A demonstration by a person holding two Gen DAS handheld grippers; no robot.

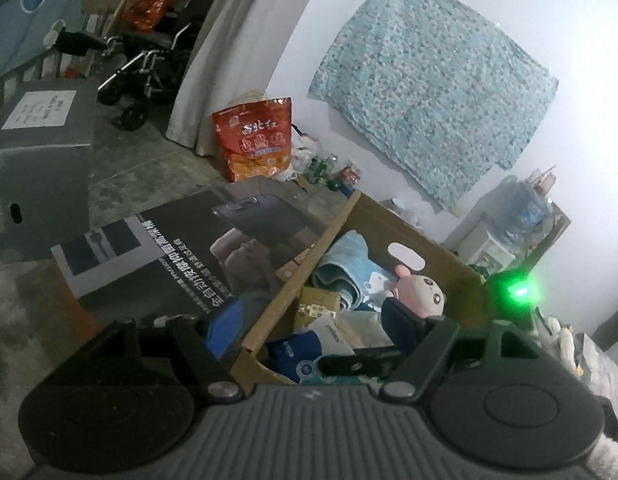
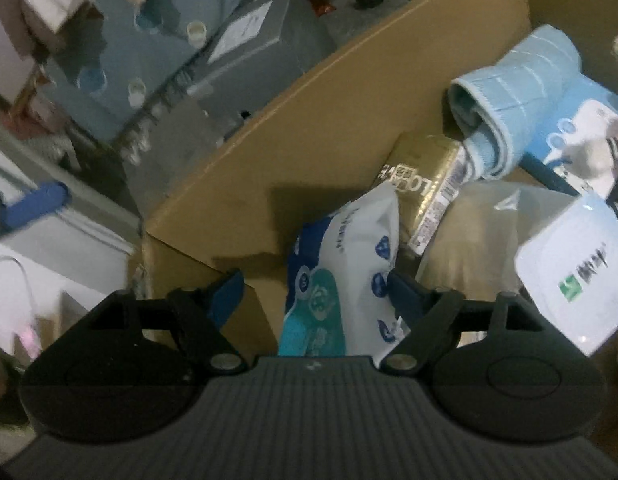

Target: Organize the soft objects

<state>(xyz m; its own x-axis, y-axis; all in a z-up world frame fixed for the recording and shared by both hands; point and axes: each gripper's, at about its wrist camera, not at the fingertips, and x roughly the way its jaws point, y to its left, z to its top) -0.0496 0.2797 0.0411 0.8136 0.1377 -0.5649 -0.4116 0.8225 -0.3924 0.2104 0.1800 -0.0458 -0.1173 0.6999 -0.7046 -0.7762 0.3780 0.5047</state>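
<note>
Here the cardboard box (image 1: 425,236) sits on the floor, packed with soft things. In the left wrist view the left tool (image 1: 313,320) hangs above the box's near corner, its jaws spread wide and holding nothing; one blue finger is outside the box wall, the other over the contents. A pink plush toy (image 1: 423,288) lies by the far wall under the oval handle hole, beside a rolled light-blue towel (image 1: 341,268). A red shopping bag (image 1: 255,140) stands on the floor against the white wall, where a patterned cloth (image 1: 433,92) hangs.

In the right wrist view the right tool (image 2: 315,292) is also wide open and empty, poised over a white-and-blue soft pack (image 2: 345,276) that leans near the box's corner, between its fingers but not gripped. Behind the pack lies a gold carton (image 2: 427,184), touching the rolled towel (image 2: 513,100)
</note>
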